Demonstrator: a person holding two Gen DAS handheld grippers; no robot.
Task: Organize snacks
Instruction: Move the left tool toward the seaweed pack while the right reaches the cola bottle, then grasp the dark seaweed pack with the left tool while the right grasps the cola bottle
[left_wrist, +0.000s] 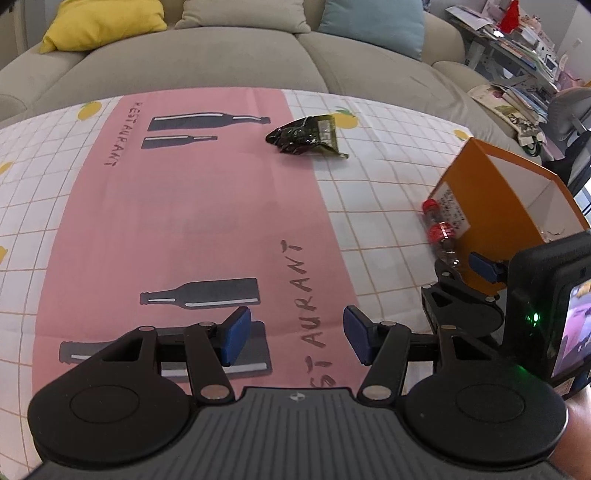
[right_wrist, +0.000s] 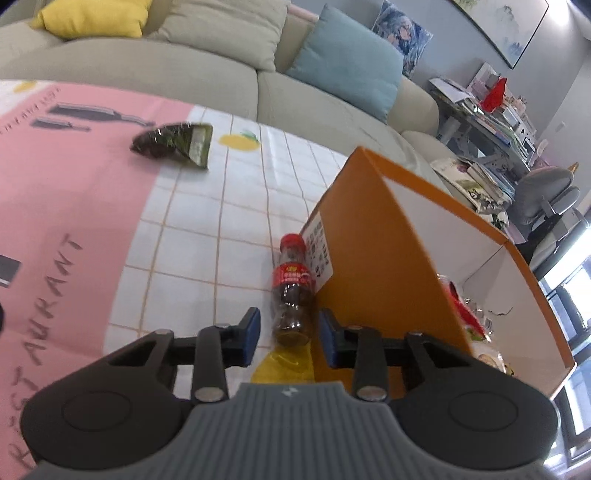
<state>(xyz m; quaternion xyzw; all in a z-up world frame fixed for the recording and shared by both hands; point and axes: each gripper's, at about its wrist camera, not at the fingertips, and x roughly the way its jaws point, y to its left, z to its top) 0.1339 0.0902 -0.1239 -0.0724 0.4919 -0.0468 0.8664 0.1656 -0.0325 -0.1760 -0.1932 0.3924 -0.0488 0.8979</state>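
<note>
A small cola bottle (right_wrist: 292, 291) with a red cap and label lies on the tablecloth against the orange box (right_wrist: 369, 236), cap pointing away. My right gripper (right_wrist: 289, 338) is low over its base. A blue pad stands on each side of the bottle, a narrow gap still showing at each side, so the jaws are not pressing on it. The same bottle (left_wrist: 439, 234) and right gripper (left_wrist: 466, 266) appear at the right of the left wrist view. My left gripper (left_wrist: 297, 338) hovers open over the pink cloth, holding nothing. A crumpled dark green snack packet (left_wrist: 304, 134) lies farther back.
The open orange box (left_wrist: 509, 192) holds some wrapped snacks (right_wrist: 469, 314) at its bottom. A yellow wrapper (right_wrist: 284, 365) lies under the right gripper. A beige sofa (left_wrist: 221, 59) with cushions runs behind the table, and a cluttered desk (right_wrist: 491, 122) and chair stand at the right.
</note>
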